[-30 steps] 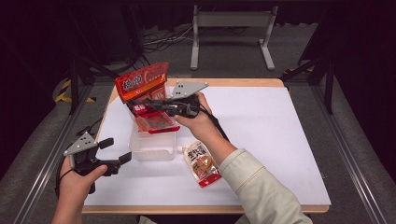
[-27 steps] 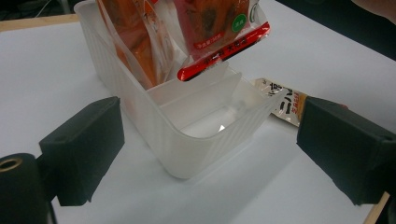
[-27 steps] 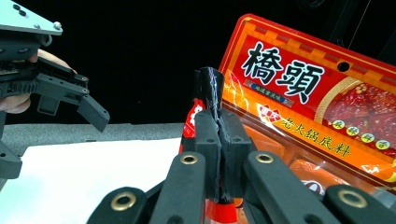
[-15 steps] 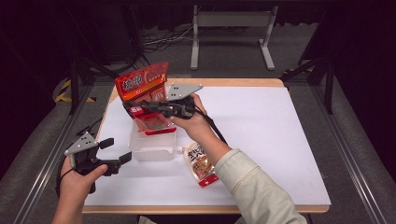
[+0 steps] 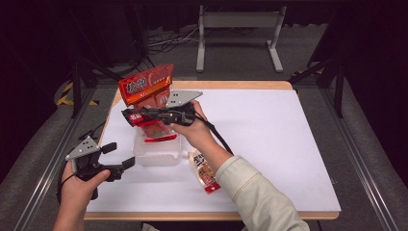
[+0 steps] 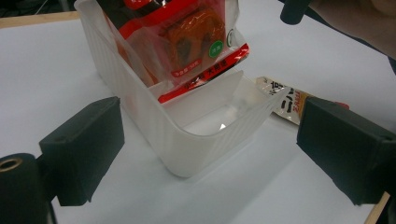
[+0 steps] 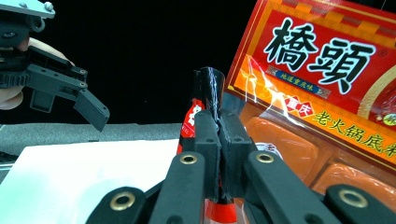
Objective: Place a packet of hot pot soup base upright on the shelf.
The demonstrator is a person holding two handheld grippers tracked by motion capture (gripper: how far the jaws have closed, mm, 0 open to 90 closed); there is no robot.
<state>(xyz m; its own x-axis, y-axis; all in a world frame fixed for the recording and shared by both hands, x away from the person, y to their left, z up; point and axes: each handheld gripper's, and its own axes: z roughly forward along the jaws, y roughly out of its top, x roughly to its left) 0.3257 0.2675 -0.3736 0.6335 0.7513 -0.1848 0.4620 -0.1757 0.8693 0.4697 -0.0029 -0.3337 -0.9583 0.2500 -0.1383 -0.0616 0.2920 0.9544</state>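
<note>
Held packet: a red sauce packet (image 5: pixel 153 126) hangs upright, its lower end inside the clear plastic bin (image 5: pixel 156 153), which stands at the left-centre of the white table (image 5: pixel 288 144).
Right gripper: the right gripper (image 5: pixel 132 117) has its jaws pressed together on the packet's upper edge; the right gripper view shows the foil (image 7: pixel 208 100) pinched flat between the 2 jaws.
Large packet: a bigger orange-red packet (image 5: pixel 144 86) stands tilted in the bin behind the held one.
Left gripper: the left gripper (image 5: pixel 120 156) has its jaws spread wide apart and empty, just beside the bin's near-left corner, not touching it.
Remaining packet: 1 pale packet (image 5: pixel 204 169) lies flat on the table, right of the bin.
Progress: by my reading, 1 packet is stowed, the 2nd is partly in and not yet released, and the 3rd is left to pick up.
View differences: the left gripper view shows the bin's near half empty (image 6: pixel 210 122); the high view cannot confirm that. The right gripper view alone makes the clamp plain.
</note>
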